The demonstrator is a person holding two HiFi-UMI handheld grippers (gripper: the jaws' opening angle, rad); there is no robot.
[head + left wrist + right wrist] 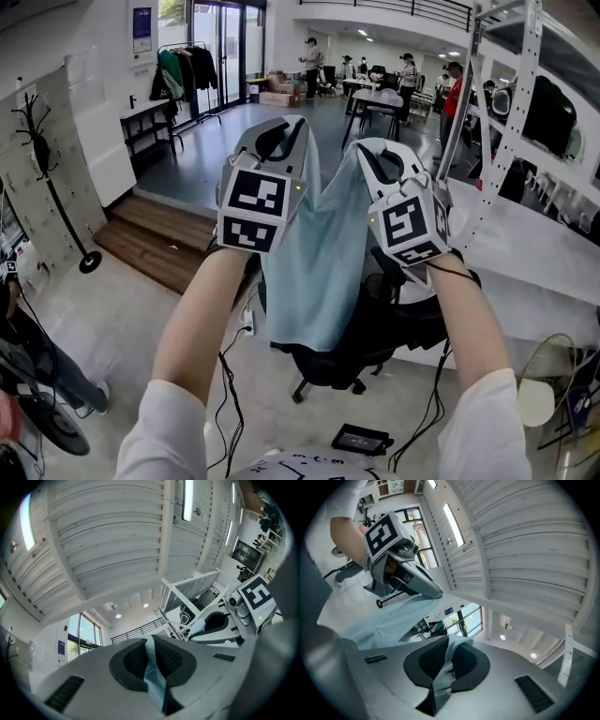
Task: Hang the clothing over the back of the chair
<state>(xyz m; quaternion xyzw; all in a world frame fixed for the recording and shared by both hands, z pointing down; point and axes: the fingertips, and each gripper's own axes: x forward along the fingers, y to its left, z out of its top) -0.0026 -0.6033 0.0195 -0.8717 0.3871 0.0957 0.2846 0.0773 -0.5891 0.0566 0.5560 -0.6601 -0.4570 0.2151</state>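
Observation:
A pale blue garment (314,267) hangs in the air between my two grippers, held up by its top edge. My left gripper (298,127) is shut on its left corner, and the cloth (152,670) shows pinched between the dark pads. My right gripper (361,150) is shut on the other corner, with the fabric (445,660) squeezed between its pads. Both point slightly upward. Below and behind the hanging cloth stands a black office chair (375,323) on castors; the garment covers most of its back.
A white table (539,253) and a perforated white rack post (506,141) stand at the right. Wooden steps (155,234) and a coat stand (56,187) lie at the left. Cables (230,375) and a small device (361,439) lie on the floor. People stand far back.

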